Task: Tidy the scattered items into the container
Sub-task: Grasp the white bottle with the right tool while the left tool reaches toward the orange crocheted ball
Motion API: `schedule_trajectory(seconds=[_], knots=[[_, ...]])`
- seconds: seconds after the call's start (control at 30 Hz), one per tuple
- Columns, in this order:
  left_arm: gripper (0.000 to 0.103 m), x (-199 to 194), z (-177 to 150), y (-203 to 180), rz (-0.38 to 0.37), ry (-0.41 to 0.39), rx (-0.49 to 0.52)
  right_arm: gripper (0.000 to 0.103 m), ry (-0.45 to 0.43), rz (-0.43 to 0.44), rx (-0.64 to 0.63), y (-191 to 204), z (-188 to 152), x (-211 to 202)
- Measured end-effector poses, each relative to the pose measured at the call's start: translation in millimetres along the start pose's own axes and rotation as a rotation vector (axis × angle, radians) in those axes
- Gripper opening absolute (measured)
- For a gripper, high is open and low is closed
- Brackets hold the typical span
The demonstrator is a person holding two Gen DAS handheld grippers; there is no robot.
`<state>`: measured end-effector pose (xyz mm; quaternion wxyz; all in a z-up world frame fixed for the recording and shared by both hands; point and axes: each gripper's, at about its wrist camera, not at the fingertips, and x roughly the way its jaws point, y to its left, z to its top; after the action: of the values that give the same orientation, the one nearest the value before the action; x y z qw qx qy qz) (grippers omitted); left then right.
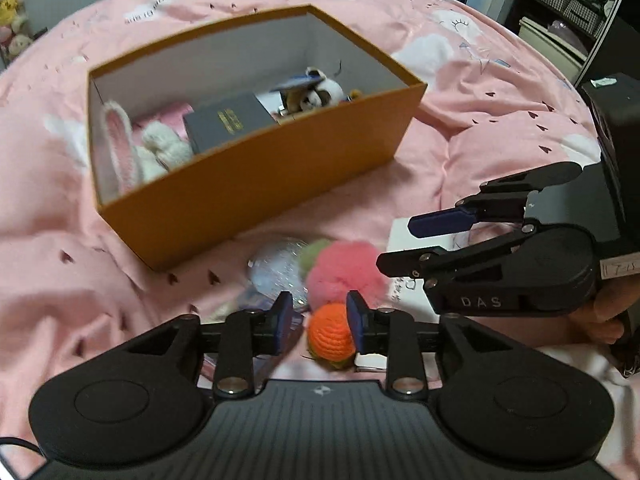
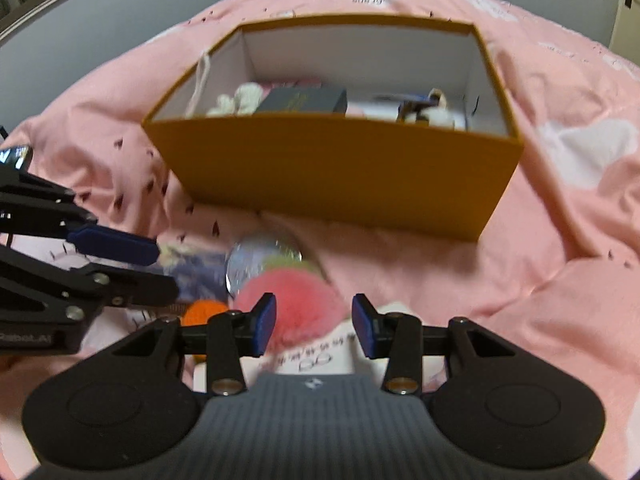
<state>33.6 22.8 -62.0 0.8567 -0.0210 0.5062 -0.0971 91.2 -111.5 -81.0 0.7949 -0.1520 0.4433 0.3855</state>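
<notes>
Straddling orange ball [image 1: 331, 330], seemingly: left tool [image 1: 320, 326]

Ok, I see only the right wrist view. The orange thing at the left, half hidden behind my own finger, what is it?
Observer: An orange crochet ball. It lies between the fingers of the open left gripper, with a gap on one side.
Operator: And the white plush in the box?
Observer: A rabbit. Its long pink-lined ear stands up by the end wall.
Operator: What is at the other end?
Observer: A small panda plush.
</notes>
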Motion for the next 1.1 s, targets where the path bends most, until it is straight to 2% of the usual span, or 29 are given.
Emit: schedule_trajectory(seconds=[0.13, 0.27, 0.43, 0.6, 0.77, 0.8, 1.1], knots=[[0.040, 12, -8, 2, 0.004, 0.053, -0.022, 0.047, 0.035, -0.022, -0.001, -3, -8, 1], [0.041, 8, -10, 4, 0.021, 0.041, -0.025, 0.059, 0.062, -0.047, 0.074, -15, -15, -1], [0.043, 1, -9, 5, 0.070, 0.020, 0.011, 0.061, 0.114, -0.048, 0.185, -28, -19, 1], [0.043, -4, -7, 15, 0.108, 0.021, -0.009, 0.064, 0.182, -0.011, 0.318, -43, -21, 6], [0.043, -7, -4, 23, 0.125, 0.010, -0.037, 0.084, 0.287, 0.015, 0.362, -42, -16, 24], [0.043, -8, -4, 24, 0.123, 0.007, -0.038, 0.085, 0.301, 0.012, 0.364, -40, -14, 28], [0.043, -2, -7, 24, 0.136, 0.026, -0.042, 0.095, 0.289, -0.003, 0.397, -38, -14, 51]])
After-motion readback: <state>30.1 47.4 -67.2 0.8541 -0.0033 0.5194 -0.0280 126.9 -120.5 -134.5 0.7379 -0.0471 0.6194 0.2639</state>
